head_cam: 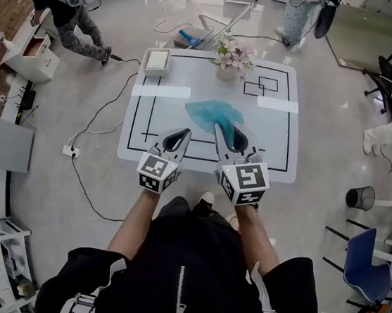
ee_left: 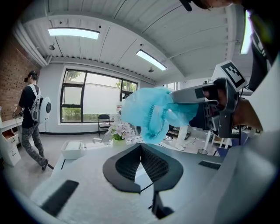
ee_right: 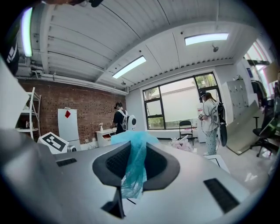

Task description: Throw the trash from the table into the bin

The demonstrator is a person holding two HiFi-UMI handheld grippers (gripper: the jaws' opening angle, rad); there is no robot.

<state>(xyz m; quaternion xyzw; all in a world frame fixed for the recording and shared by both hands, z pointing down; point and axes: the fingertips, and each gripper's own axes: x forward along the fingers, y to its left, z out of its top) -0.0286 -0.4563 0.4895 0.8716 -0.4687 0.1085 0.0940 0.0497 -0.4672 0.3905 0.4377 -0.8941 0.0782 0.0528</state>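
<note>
A crumpled light-blue disposable cap [head_cam: 212,113] hangs in the air above the white table [head_cam: 148,139]. My right gripper [head_cam: 222,128] is shut on its edge. In the right gripper view the blue film [ee_right: 133,164] runs pinched between the two dark jaws and dangles below them. My left gripper [head_cam: 184,133] is beside it on the left, shut with nothing in it. In the left gripper view the cap [ee_left: 151,111] hangs just ahead of and above my left gripper [ee_left: 141,146], with the right gripper [ee_left: 175,94] reaching in from the right. A black wire bin [head_cam: 360,197] stands on the floor to the right of the table.
A pot of flowers [head_cam: 233,56] and a white tray [head_cam: 156,61] stand at the table's far edge. A blue chair [head_cam: 366,269] is beyond the bin at the right. A person [head_cam: 66,2] bends over a white cabinet far left. Cables trail on the floor left of the table.
</note>
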